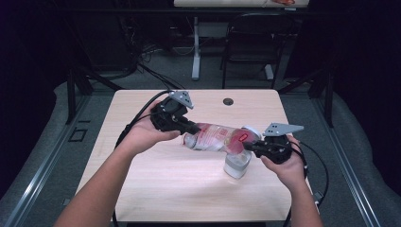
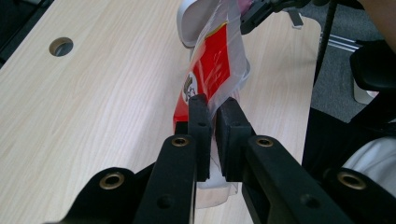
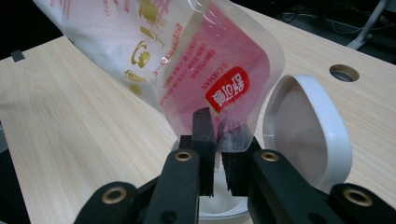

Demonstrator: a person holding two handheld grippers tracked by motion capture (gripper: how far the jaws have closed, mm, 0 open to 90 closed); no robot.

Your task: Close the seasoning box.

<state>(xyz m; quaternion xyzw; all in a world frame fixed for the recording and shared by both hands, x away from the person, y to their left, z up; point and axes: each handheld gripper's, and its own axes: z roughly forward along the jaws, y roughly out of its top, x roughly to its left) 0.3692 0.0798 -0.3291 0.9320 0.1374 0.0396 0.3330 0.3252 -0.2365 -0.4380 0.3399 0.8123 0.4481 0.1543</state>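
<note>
A clear plastic pouch (image 1: 215, 137) with red print and white contents hangs slanted between my two grippers above the wooden table (image 1: 156, 184). My left gripper (image 1: 194, 128) is shut on the pouch's upper end (image 2: 215, 65); its jaws (image 2: 212, 109) pinch the film. My right gripper (image 1: 248, 146) is shut on the lower end (image 3: 187, 56), pinching it (image 3: 219, 130) just over a white container (image 1: 236, 165). The container's hinged lid (image 3: 303, 126) stands open behind the pouch. The right gripper (image 2: 252, 14) also shows far off in the left gripper view.
A round cable hole (image 1: 228, 101) sits near the table's far edge. Beyond the table stand a black chair (image 1: 250, 42) and a desk leg (image 1: 196, 47). Cables trail off both grippers toward the table's sides.
</note>
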